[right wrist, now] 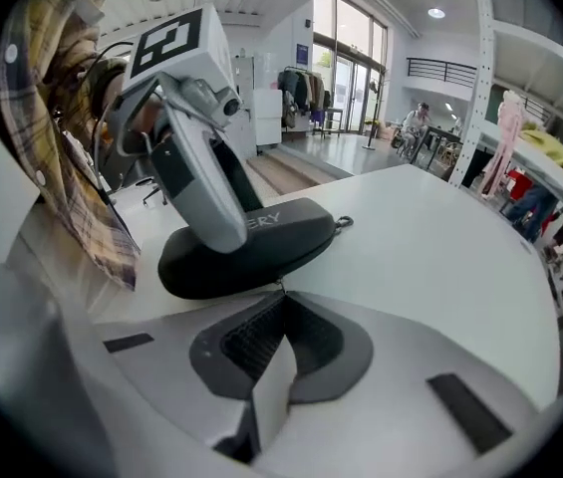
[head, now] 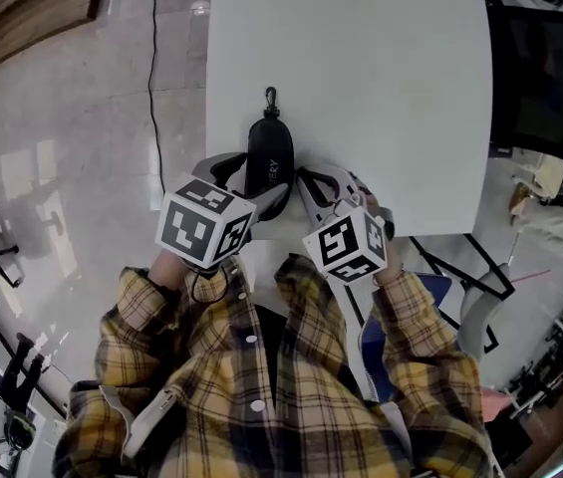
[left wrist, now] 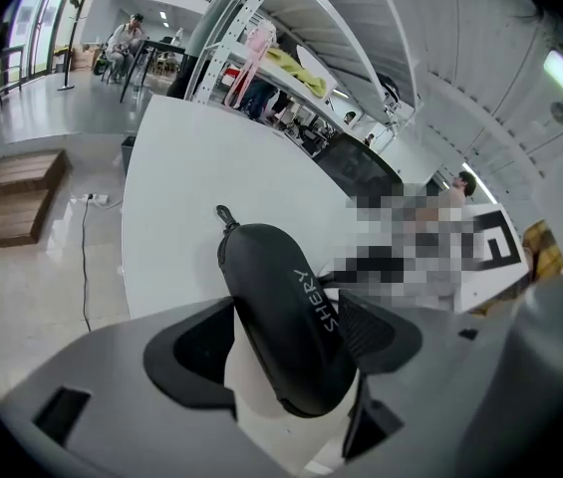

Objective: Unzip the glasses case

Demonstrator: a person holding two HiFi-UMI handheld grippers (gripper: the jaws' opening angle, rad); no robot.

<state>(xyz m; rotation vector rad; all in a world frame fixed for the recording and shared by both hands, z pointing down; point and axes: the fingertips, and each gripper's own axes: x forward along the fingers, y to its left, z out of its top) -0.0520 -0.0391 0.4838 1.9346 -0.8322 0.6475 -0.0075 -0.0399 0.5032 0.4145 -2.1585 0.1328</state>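
Plaid shirt fills the bottom of the head view, and just past it sit the two marker cubes, one on each tool. The left gripper has its jaws set on either side of the black glasses case, both dark pads pressing on its near end, so the case is clamped between them. From those jaws the case runs away across the white desk, lying flat, with its small clip at the far tip. Over to the right gripper: jaws pressed tight together, tips right against the case's long side, pinching a thin zip pull at the seam. In its own view the case lies directly ahead of the closed jaws, touching their tips
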